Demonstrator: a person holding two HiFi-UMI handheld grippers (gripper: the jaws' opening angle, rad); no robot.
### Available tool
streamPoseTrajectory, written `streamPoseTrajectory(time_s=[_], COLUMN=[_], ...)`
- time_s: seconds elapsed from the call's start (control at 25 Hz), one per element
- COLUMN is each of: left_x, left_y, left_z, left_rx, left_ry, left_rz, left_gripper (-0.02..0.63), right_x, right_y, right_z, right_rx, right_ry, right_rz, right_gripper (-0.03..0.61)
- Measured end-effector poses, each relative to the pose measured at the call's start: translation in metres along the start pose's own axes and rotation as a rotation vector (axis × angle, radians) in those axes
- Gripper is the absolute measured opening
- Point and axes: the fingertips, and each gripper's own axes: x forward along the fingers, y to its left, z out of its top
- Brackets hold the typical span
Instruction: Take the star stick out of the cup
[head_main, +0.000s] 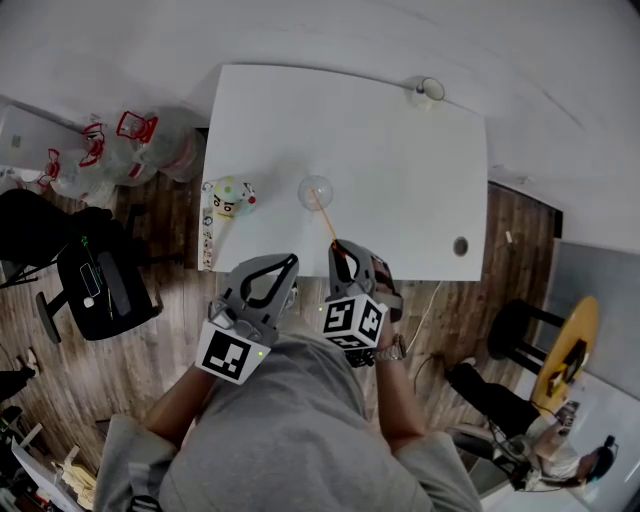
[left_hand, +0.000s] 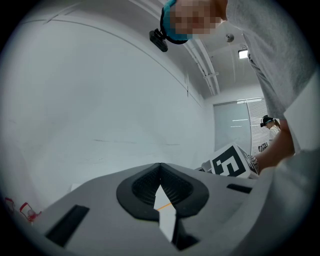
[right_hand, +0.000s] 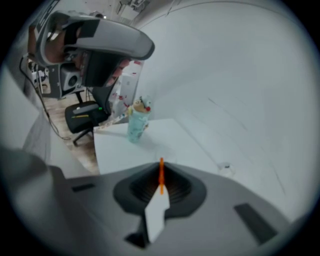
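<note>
A clear cup (head_main: 315, 191) stands on the white table (head_main: 400, 170), near its front edge. A thin orange star stick (head_main: 326, 220) slants from the cup's mouth back to my right gripper (head_main: 338, 248), which is shut on its near end. In the right gripper view the orange star stick (right_hand: 161, 175) shows pinched between the jaws of the right gripper (right_hand: 161, 170); its star end is not visible. My left gripper (head_main: 283, 264) hangs shut and empty just off the table's front edge, left of the right one. Through the left gripper (left_hand: 160, 169) only a sliver of table shows.
A pale cup with a cartoon-figure lid (head_main: 229, 197) stands at the table's left edge, also seen as the lidded cup (right_hand: 137, 120). A small clear object (head_main: 425, 92) sits at the far edge. Water bottles (head_main: 140, 145) and an office chair (head_main: 100, 285) stand on the floor left.
</note>
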Motion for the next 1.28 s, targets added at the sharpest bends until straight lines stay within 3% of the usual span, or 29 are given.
streamPoseTrajectory(time_s=[0.48, 0.72, 1.08, 1.28], left_x=[-0.014, -0.024, -0.039, -0.046], left_y=[-0.017, -0.022, -0.041, -0.05], left_z=[0.0, -0.003, -0.002, 0.0], left_rx=[0.011, -0.088, -0.065, -0.065], left_ry=[-0.004, -0.005, -0.023, -0.03], left_rz=[0.015, 0.071, 0.071, 0.067], left_gripper=[0.029, 0.029, 0.029, 0.029], right_x=[-0.029, -0.048, -0.082, -0.1], right_y=[-0.006, -0.008, -0.007, -0.008], right_z=[0.002, 0.005, 0.005, 0.003], right_rx=[0.103, 0.167, 0.253, 0.372], right_ry=[-0.072, -0.115, -0.177, -0.227], right_rz=[-0.041, -0.053, -0.076, -0.096], right_gripper=[0.046, 0.046, 0.045, 0.046])
